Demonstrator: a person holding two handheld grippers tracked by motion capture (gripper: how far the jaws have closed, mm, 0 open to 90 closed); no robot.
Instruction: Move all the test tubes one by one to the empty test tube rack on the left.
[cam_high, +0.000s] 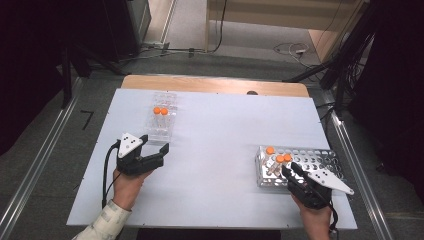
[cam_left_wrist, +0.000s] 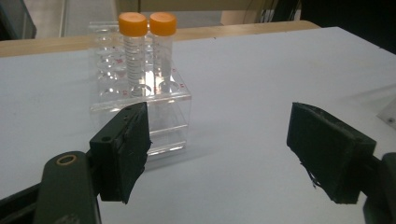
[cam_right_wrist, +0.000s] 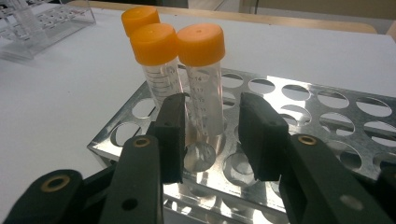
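A clear plastic rack (cam_high: 161, 131) at the table's far left holds two orange-capped tubes (cam_high: 160, 111). My left gripper (cam_high: 156, 143) hovers just in front of it, open wide with nothing between its jaws; in the left gripper view the rack (cam_left_wrist: 163, 126) stands ahead of the left jaw of my left gripper (cam_left_wrist: 217, 130). At the right, a metal rack (cam_high: 320, 157) holds three orange-capped tubes (cam_high: 280, 158). My right gripper (cam_right_wrist: 212, 112) straddles the nearest right tube (cam_right_wrist: 205, 93). The left pad lies against the tube, and a gap shows at the right pad.
The racks stand on a white board (cam_high: 220, 150) with a wooden strip (cam_high: 215, 85) along its far edge. The metal rack (cam_right_wrist: 336, 121) has several vacant holes to the right. The clear rack (cam_right_wrist: 46, 18) lies far off in the right gripper view. Cables cross the floor behind.
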